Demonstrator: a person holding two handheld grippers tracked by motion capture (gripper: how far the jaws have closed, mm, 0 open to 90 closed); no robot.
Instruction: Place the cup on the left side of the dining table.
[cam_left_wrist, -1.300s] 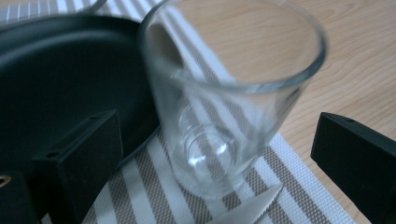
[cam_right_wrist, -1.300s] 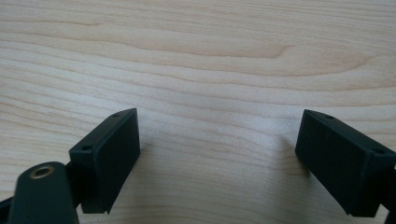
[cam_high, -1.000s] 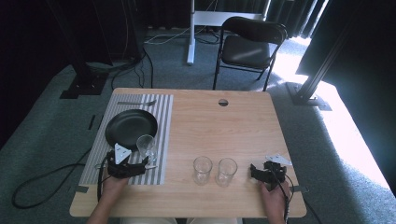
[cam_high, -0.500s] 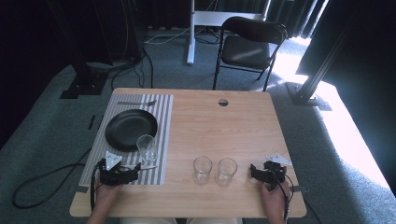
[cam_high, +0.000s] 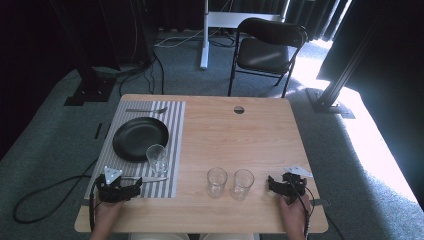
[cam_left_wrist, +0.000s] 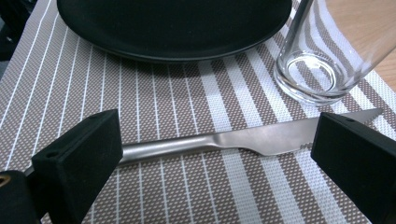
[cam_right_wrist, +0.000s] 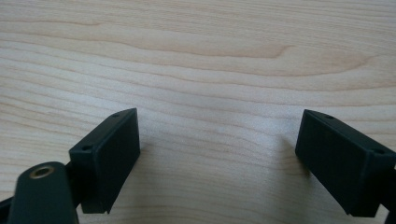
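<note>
Knife (cam_left_wrist: 252, 140) between left gripper (cam_left_wrist: 217, 154) fingers

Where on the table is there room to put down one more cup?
The wood between the striped placemat and the table's right edge, beyond the two glasses, is bare. The placemat is crowded: black plate, a glass, a knife by the open left claw, a fork.

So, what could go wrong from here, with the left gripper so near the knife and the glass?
The knife lies flat on the placemat between the open jaws of the left gripper, along the line from jaw to jaw; closing may meet its ends and push it, not pinch it. Its tip lies close to the glass, so a sliding blade or a swinging jaw could knock the glass.
</note>
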